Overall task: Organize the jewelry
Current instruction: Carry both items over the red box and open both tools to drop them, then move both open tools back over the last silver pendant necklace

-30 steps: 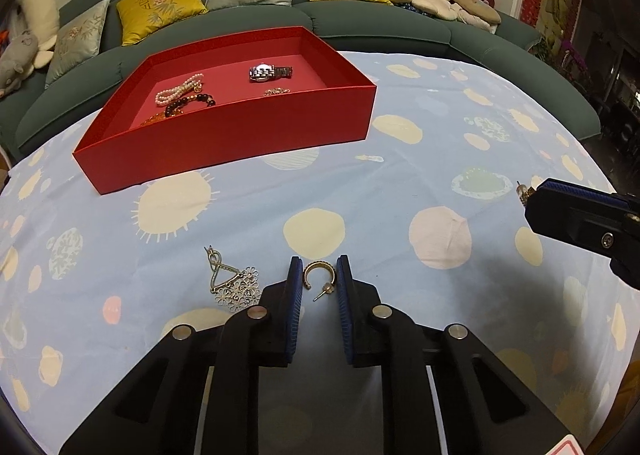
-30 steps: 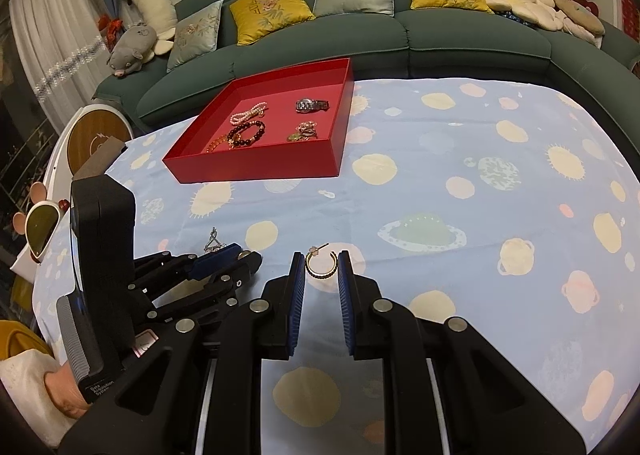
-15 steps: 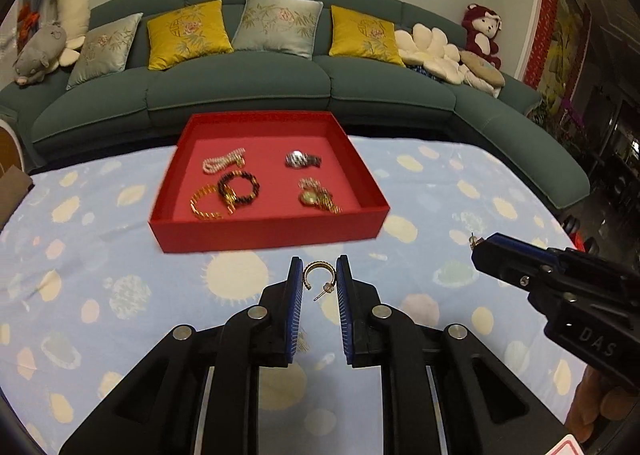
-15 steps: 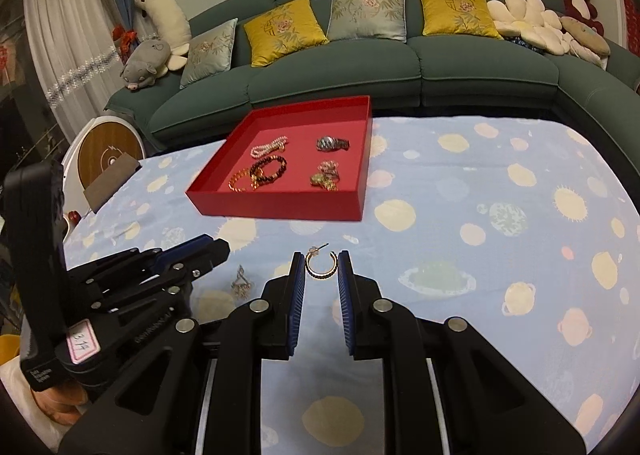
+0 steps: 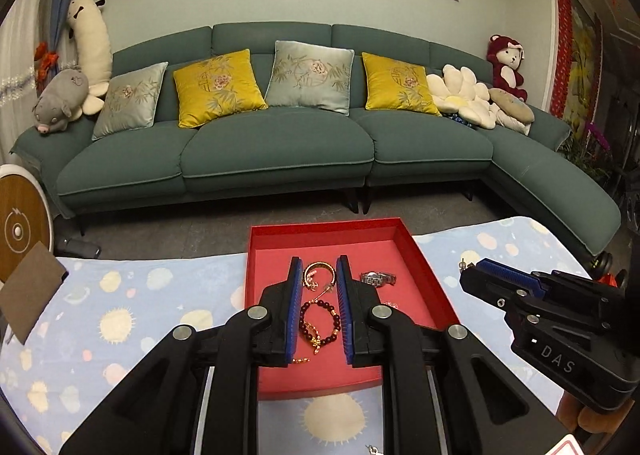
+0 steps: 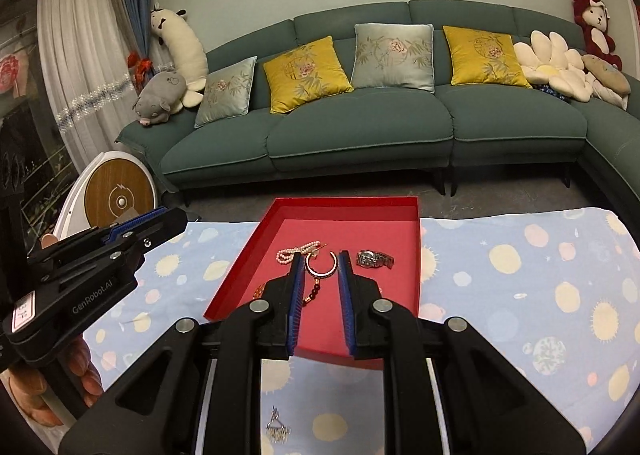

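Gold hoop earrings [image 5: 318,275] [image 6: 322,264] pinched in left gripper [image 5: 319,287] and right gripper [image 6: 319,279] over shallow red cardboard tray [image 5: 424,275]: thin hold, could slip early onto the beads.

"DAS" on right gripper [image 5: 464,273] body; "GenRobot.AI" on left gripper [image 6: 176,220] body; white sticker there unreadable
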`<state>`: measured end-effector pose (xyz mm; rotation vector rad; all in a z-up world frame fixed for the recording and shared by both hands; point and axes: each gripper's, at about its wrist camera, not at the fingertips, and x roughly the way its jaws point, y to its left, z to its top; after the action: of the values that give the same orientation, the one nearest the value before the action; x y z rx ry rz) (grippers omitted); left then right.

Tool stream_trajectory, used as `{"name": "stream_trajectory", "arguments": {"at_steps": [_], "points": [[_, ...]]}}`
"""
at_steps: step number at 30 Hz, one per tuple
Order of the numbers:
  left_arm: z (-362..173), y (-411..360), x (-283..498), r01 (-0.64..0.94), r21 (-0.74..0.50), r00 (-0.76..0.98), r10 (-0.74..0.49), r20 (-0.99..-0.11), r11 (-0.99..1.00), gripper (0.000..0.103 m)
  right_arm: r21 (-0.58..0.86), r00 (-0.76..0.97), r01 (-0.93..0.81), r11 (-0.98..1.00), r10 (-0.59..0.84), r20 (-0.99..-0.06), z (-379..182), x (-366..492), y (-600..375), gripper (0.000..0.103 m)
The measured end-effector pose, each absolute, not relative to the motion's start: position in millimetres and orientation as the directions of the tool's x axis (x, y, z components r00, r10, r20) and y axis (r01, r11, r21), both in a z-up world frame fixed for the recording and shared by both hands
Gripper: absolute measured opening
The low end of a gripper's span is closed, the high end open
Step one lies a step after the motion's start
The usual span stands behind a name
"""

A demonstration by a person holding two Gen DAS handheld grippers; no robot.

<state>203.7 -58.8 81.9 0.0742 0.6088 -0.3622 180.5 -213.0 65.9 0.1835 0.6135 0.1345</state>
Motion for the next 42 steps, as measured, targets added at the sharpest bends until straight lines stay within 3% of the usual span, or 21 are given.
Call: {"name": "stream_trajectory", "arguments": {"at_steps": [7, 18, 22, 24, 35, 37, 39, 42], "points": [[30.7, -70.5, 250.4, 0.333, -0.034, 0.713, -0.275, -0.645, 0.942, 0.014, 0.223, 0.730, -0.026, 0.975, 0.171, -0.662, 12.9, 233.8, -213.3, 0.016], [-23.3, -70.0, 281.4, 0.307, -0.049, 0.652, -0.247, -0.717, 0.951, 0.015, 0.187, 0.698, -0.002, 0.982, 0.136, -0.703, -23.4, 265.7, -216.5, 0.017], [-33.4, -69.9, 286.1, 0.304, -0.048, 0.638, -0.241, -0.731, 0.951, 0.020, 0.175, 0.693, 0.006, 0.984, 0.122, -0.711, -30.8, 270.1, -219.4, 0.018], [-34.3, -69.4, 286.6, 0.292, -0.045, 0.642, -0.230, -0.731, 0.955, 0.026, 0.166, 0.694, 0.013, 0.986, 0.110, -0.711, -31.4, 270.5, -220.2, 0.018], [11.6, -69.5, 247.8, 0.313, -0.055, 0.680, -0.264, -0.684, 0.948, 0.028, 0.122, 0.747, -0.007, 0.992, 0.087, -0.659, 20.1, 222.1, -222.5, 0.019], [20.2, -70.7, 230.9, 0.316, -0.056, 0.679, -0.267, -0.684, 0.947, 0.042, 0.146, 0.744, -0.004, 0.989, 0.100, -0.660, 24.8, 202.8, -225.0, 0.019], [25.7, -70.0, 211.5, 0.313, -0.057, 0.684, -0.267, -0.679, 0.948, 0.048, 0.174, 0.739, 0.009, 0.985, 0.111, -0.664, 25.6, 181.3, -228.8, 0.019], [25.0, -66.8, 184.1, 0.311, -0.091, 0.658, -0.284, -0.698, 0.946, 0.050, 0.178, 0.729, 0.042, 0.983, 0.091, -0.679, 22.7, 148.3, -234.3, 0.019]]}}
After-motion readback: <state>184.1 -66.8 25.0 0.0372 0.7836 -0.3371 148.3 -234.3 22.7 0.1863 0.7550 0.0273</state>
